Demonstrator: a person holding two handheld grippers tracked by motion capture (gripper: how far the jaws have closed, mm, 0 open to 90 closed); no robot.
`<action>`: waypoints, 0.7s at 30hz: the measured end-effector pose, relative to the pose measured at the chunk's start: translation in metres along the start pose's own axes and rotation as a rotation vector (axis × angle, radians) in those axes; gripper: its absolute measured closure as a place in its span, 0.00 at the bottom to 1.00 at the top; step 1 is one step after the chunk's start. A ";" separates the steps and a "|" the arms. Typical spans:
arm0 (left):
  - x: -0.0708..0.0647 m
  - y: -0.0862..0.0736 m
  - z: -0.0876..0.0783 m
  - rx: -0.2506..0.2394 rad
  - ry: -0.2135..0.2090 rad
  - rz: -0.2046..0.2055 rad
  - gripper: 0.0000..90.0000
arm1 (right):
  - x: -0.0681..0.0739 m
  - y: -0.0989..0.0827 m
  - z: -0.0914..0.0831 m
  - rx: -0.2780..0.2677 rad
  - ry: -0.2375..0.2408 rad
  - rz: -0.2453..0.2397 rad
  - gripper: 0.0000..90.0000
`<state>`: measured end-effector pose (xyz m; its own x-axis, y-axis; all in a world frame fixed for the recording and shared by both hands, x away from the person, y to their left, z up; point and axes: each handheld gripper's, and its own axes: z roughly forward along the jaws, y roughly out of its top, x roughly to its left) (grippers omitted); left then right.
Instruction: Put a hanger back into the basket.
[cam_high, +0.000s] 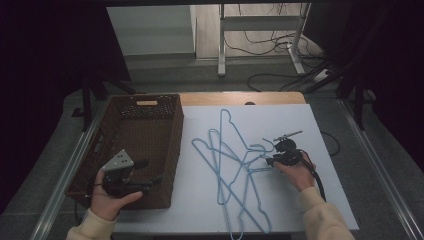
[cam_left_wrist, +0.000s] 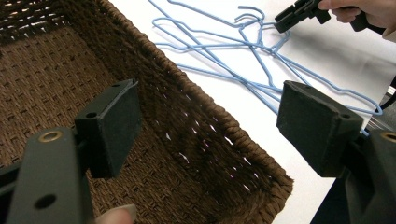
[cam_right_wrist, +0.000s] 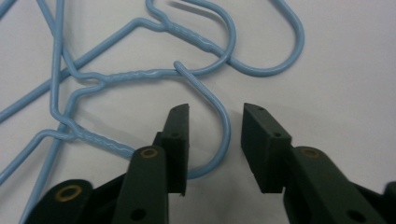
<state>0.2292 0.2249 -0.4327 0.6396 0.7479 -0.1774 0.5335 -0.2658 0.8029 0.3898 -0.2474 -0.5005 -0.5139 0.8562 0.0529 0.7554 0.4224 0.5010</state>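
1. While the left gripper (cam_high: 150, 184) hung over the basket (cam_high: 172, 150), its jaws stood wide apart with nothing between them; in the left gripper view the basket's woven right wall and floor showed through the gap.
2. Its hand (cam_high: 107, 197) was at the basket's near edge, and the jaws pointed across the inside toward the right wall.
3. To the right of the basket, on the white tabletop (cam_high: 300, 200), lay the hangers (cam_high: 230, 165), a loose heap of blue wire ones crossing over each other.
4. Their hooks lay at the side of the heap farthest from the basket, and their long bars ran back toward the near table edge.
5. The right gripper (cam_high: 270, 161) was low at those hooks, well apart from the basket, held by the right hand (cam_high: 295, 172).
6. Its jaws were partly open, narrower than the left pair.
7. In the right gripper view one hook (cam_right_wrist: 219, 126) curved down between the two pads (cam_right_wrist: 180, 140).
8. That hook's wire ran just beside the left pad; whether it touched the pad could not be told.
9. The other pad stood clear of the wire, so the hook was not yet clamped.
10. Two more hooks (cam_right_wrist: 261, 51) lay just beyond the jaw tips, overlapping the first.
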 end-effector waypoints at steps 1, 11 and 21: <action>0.000 0.000 0.000 0.001 0.000 0.000 0.25 | 0.000 0.000 0.001 0.011 -0.010 -0.008 0.74; -0.001 0.000 0.001 0.002 0.000 0.006 0.25 | -0.001 0.000 -0.001 0.013 -0.004 0.025 0.93; -0.003 0.001 0.000 -0.003 0.002 0.011 0.25 | -0.008 -0.001 -0.016 -0.046 0.109 0.144 0.95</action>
<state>0.2276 0.2222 -0.4311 0.6443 0.7460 -0.1680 0.5254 -0.2722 0.8062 0.3872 -0.2592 -0.4875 -0.4441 0.8688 0.2188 0.8062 0.2810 0.5206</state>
